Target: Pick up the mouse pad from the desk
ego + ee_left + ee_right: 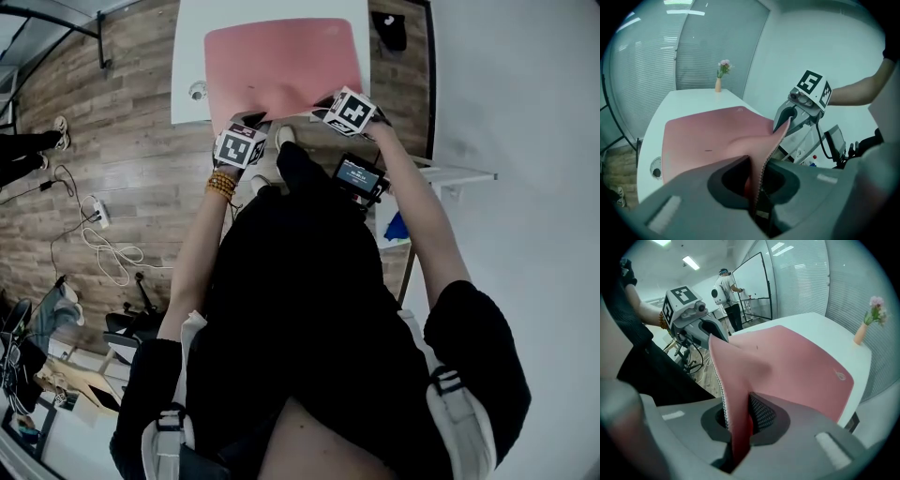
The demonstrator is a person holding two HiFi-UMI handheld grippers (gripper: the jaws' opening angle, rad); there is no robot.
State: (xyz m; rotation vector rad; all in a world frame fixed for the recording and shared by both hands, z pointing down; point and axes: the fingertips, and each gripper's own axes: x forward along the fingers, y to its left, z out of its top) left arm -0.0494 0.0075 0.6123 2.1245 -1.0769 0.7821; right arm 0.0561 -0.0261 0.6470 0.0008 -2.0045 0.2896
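Left claw (757,190) and right claw (738,427) both pinching the pink mouse pad (281,61), near edge up off the surface (187,47); vase (718,86) holds a flower (724,65).

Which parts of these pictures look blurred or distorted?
Head view: fisheye warps the white desk, focus sharp. Left gripper view: the left gripper is soft, corners black. Right gripper view: the flat pink mouse pad blurs near the right gripper.

I read no words: the small screen (360,175) and the mark (840,375) on the mouse pad (801,357) are too tiny.
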